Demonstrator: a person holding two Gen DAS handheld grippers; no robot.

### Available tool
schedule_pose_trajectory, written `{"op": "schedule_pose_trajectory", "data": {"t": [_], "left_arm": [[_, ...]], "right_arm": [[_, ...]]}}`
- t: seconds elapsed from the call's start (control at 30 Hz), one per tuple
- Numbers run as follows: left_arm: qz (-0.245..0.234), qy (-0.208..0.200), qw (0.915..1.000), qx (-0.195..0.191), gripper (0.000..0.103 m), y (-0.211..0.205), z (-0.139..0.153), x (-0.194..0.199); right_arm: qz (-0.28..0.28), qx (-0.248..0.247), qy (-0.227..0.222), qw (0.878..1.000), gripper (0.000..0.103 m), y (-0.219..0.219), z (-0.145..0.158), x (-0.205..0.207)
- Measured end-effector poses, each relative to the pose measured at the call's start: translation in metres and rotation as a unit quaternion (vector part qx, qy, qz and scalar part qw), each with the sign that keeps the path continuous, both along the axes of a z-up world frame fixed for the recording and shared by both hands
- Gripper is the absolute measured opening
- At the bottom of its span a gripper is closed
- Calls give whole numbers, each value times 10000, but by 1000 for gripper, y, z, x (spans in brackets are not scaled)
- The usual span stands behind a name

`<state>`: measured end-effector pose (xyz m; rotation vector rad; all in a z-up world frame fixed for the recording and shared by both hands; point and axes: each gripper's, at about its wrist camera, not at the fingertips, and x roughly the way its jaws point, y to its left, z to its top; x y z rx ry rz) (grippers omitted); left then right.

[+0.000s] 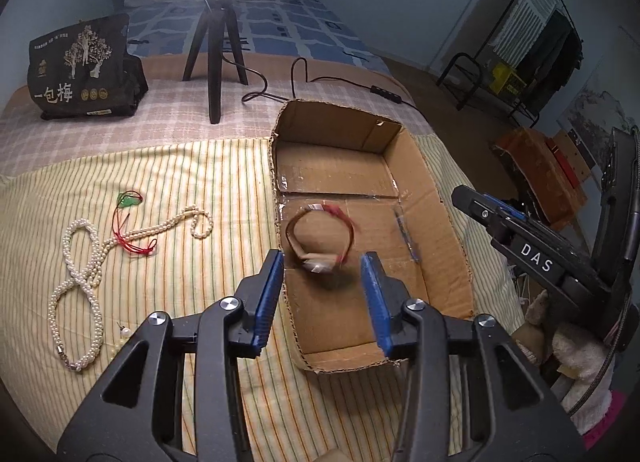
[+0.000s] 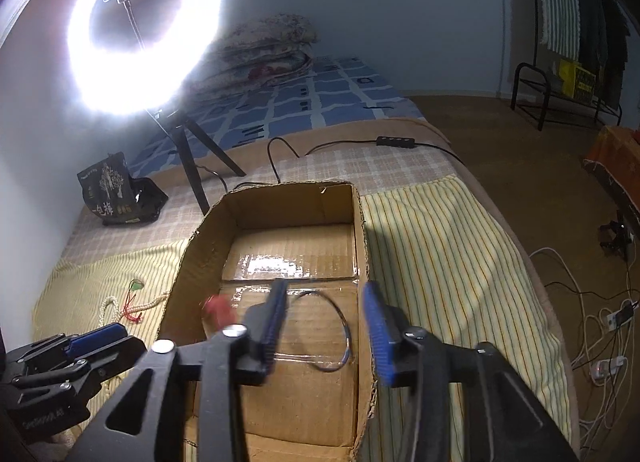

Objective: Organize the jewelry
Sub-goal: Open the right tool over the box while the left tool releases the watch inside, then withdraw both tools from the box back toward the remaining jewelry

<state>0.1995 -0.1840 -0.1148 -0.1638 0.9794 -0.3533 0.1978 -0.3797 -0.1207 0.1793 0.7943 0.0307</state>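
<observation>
A red-brown cord loop [image 1: 297, 247] with a pale tag and a red tassel lies blurred inside the open cardboard box [image 1: 448, 246]. My left gripper [image 1: 322, 262] hovers over the box's near left wall, open, its blue pads clear of the loop. In the right wrist view my right gripper [image 2: 325, 288] is open above the same box [image 2: 188, 262]; a thin dark loop [image 2: 345, 326] and a blurred red bit [image 2: 218, 308] lie below it, untouched. A pearl necklace [image 1: 76, 282] and a red cord with a green pendant [image 1: 128, 202] rest on the striped cloth left of the box.
The right gripper [image 1: 520, 246] reaches in from the right of the box. A ring light on a tripod [image 1: 214, 50], its cable [image 1: 304, 74] and a black bag [image 1: 80, 70] stand behind the box. The bed edge drops to the floor on the right, with cables [image 2: 600, 342] there.
</observation>
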Motion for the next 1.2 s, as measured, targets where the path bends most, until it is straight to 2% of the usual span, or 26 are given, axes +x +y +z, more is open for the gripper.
{"op": "schedule_pose_trajectory", "data": {"t": [0.03, 0.07, 0.23, 0.3, 0.37, 0.53, 0.67, 1.2], "left_arm": [[-6, -10, 10000, 13, 41, 1, 0, 0], [-2, -13, 10000, 28, 41, 1, 1, -1], [4, -36, 10000, 92, 41, 4, 3, -3], [3, -56, 9999, 117, 48, 5, 4, -5], [27, -116, 9998, 134, 62, 7, 6, -7], [104, -230, 9994, 245, 71, 10, 11, -11], [144, -249, 9990, 339, 74, 15, 13, -15], [392, -365, 9970, 563, 75, 61, 24, -31]], "right_arm": [[-47, -29, -31, 10000, 65, 0, 1, -1], [-79, -53, -68, 9999, 72, 0, 2, -2], [-187, -106, -128, 9997, 83, -2, 5, -3], [-215, -127, -143, 9996, 87, -2, 6, -4], [-222, -155, -142, 9995, 89, -1, 7, -5], [-265, -190, -160, 9993, 99, 1, 9, -8], [-284, -214, -201, 9992, 100, 1, 13, -13], [-168, -207, -340, 9991, 102, 17, 29, -39]]}}
